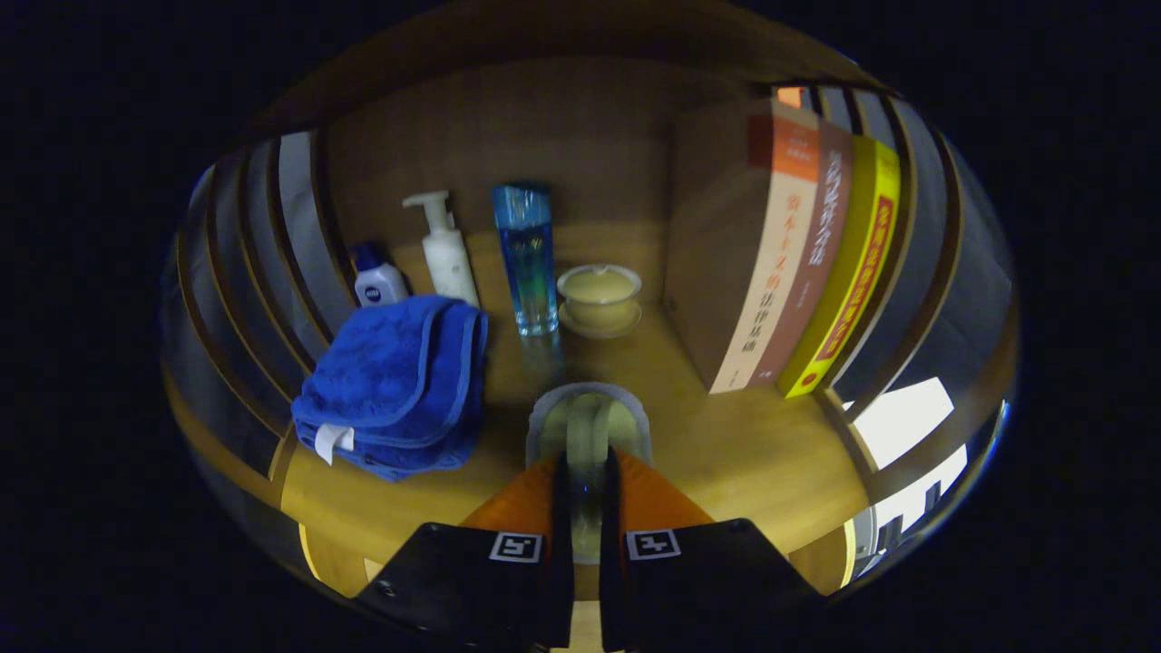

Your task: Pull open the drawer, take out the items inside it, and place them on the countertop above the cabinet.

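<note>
Jaws pinched on a pale cup over the wooden surface.

At the bottom centre of the frame the gripper (586, 472) has its jaws drawn close together on the thin wall of a pale translucent cup (590, 419), both fingers pressing it, the cup just above the wooden surface (744, 444). Left of centre lies one folded blue towel (395, 385) with a white tag. Behind it, toward the upper left, stand three bottles: one small blue-capped bottle (378, 283), one white pump bottle (447, 250) and one tall clear blue bottle (527, 258); their labels are too small to read. Just right of the blue one sits one lidded tea bowl (599, 295) on a saucer. At the right lean three books (807, 263), spines in Chinese characters too blurred to read.
</note>
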`<state>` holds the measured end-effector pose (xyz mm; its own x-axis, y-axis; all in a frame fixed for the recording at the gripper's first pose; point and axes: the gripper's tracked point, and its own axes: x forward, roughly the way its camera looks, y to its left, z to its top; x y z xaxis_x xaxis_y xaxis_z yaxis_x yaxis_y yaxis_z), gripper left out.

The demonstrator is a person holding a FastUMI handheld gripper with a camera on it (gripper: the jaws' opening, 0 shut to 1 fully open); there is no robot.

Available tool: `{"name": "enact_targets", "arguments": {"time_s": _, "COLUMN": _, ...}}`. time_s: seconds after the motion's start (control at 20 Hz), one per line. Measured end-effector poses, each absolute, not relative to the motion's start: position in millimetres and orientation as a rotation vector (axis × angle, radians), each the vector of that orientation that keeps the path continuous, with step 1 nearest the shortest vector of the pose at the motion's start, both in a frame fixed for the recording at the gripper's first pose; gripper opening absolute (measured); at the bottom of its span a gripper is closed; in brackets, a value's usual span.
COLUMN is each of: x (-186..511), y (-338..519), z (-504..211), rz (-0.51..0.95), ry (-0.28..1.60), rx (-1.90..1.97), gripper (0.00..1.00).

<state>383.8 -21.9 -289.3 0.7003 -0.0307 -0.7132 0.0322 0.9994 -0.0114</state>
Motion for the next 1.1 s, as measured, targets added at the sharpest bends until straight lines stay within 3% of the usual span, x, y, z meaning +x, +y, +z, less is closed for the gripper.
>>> {"name": "enact_targets", "arguments": {"time_s": 0.1, "x": 386, "y": -26, "z": -290, "rz": -0.041, "ry": 0.803, "rx": -0.019, "gripper": 0.23}}
{"name": "enact_targets", "arguments": {"time_s": 0.25, "x": 385, "y": -26, "z": -297, "rz": -0.044, "ry": 0.817, "rx": 0.002, "gripper": 0.36}}
{"name": "enact_targets", "arguments": {"time_s": 0.35, "x": 382, "y": -27, "z": -298, "rz": -0.045, "ry": 0.827, "rx": 0.016, "gripper": 0.37}}
{"name": "enact_targets", "arguments": {"time_s": 0.55, "x": 383, "y": -24, "z": -296, "rz": -0.033, "ry": 0.816, "rx": 0.044, "gripper": 0.61}}
{"name": "enact_targets", "arguments": {"time_s": 0.65, "x": 383, "y": -22, "z": -290, "rz": -0.024, "ry": 0.806, "rx": 0.048, "gripper": 0.8}}
{"name": "enact_targets", "arguments": {"time_s": 0.8, "x": 381, "y": -24, "z": -277, "rz": -0.026, "ry": 0.775, "rx": 0.038, "gripper": 0.95}}
{"name": "enact_targets", "arguments": {"time_s": 1.1, "x": 354, "y": -2, "z": -225, "rz": 0.028, "ry": 0.654, "rx": 0.103, "gripper": 0.97}}
